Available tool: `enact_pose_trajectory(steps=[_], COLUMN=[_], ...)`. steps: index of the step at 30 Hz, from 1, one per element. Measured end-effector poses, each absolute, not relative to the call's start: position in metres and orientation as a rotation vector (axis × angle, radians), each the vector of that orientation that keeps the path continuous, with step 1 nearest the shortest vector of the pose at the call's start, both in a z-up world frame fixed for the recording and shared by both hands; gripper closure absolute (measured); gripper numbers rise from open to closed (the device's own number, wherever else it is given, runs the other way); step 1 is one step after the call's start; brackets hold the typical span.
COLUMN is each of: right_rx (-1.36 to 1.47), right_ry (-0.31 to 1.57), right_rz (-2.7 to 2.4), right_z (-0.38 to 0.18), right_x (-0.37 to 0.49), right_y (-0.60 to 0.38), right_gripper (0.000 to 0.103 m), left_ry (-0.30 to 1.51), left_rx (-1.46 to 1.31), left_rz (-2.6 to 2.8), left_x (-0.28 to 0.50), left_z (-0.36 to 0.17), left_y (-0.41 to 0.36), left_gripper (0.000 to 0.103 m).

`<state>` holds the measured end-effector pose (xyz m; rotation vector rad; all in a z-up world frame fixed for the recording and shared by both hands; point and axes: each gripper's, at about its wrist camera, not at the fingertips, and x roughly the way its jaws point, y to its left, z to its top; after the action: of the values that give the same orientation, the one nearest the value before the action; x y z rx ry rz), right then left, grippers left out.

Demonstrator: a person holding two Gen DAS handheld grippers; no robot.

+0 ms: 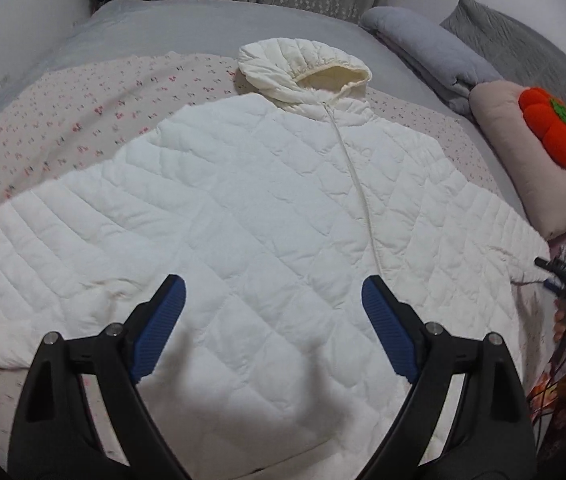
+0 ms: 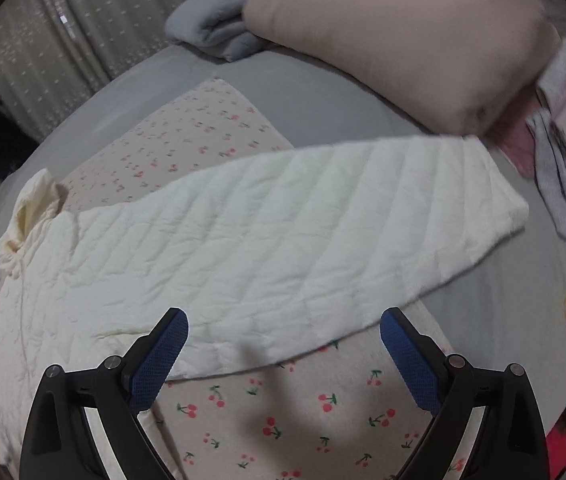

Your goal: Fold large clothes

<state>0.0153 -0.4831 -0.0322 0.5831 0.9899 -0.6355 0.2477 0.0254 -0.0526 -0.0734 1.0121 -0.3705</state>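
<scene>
Hovering my left claw (image 1: 273,296) over white quilted jacket (image 1: 267,200), jaws wide apart, nothing btwn. My right claw (image 2: 283,330) over sleeve (image 2: 383,216), also apart, empty. Jacket flat on bed (image 1: 163,36).

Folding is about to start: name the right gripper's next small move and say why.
Probably lower the right gripper onto the sleeve edge below it. The jacket lies flat, zipped, sleeves spread, and both jaws stand open and empty, so nothing is folded yet.
</scene>
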Motion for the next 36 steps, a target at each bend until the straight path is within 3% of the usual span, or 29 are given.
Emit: enact_pose_trajectory(steps=[5, 9, 11, 12, 13, 15, 16, 18, 29, 36], right_rx=[0.682, 0.738, 0.729, 0.717, 0.708, 0.715, 0.721, 0.692, 0.362, 0.184], right_ry=[0.91, 0.745, 0.699, 0.688, 0.676, 0.649, 0.623, 0.548, 0.321, 0.364], right_rz=[-0.739, -0.761, -0.787, -0.804, -0.817, -0.823, -0.815, -0.792, -0.47, -0.156], right_z=[-0.058, -0.059, -0.062, -0.063, -0.063, -0.058, -0.051, -0.026, 0.129, 0.154], right_x=[-0.009, -0.016, -0.016, -0.015, -0.014, -0.013, -0.014, -0.014, 0.039, 0.107], right_y=[-0.52, -0.548, -0.554, -0.557, -0.56, -0.564, -0.565, -0.556, -0.438, -0.318], right_gripper=[0.005, 0.007, 0.019, 0.032, 0.052, 0.076, 0.085, 0.092, 0.094, 0.094], left_ry=[1.05, 0.968, 0.94, 0.929, 0.919, 0.91, 0.908, 0.903, 0.917, 0.879], left_rx=[-0.105, -0.092, -0.095, -0.106, -0.12, -0.15, -0.16, -0.171, -0.267, -0.362], left_rz=[-0.385, -0.36, -0.349, -0.348, -0.351, -0.357, -0.357, -0.361, -0.394, -0.456], left_x=[0.24, 0.23, 0.228, 0.227, 0.227, 0.228, 0.229, 0.23, 0.232, 0.234], left_z=[-0.103, -0.115, -0.115, -0.114, -0.113, -0.113, -0.113, -0.114, -0.105, -0.091], left_y=[-0.003, -0.011, -0.012, -0.012, -0.012, -0.01, -0.008, -0.007, 0.008, 0.031], left_gripper=[0.013, 0.013, 0.013, 0.013, 0.013, 0.013, 0.013, 0.013, 0.013, 0.013])
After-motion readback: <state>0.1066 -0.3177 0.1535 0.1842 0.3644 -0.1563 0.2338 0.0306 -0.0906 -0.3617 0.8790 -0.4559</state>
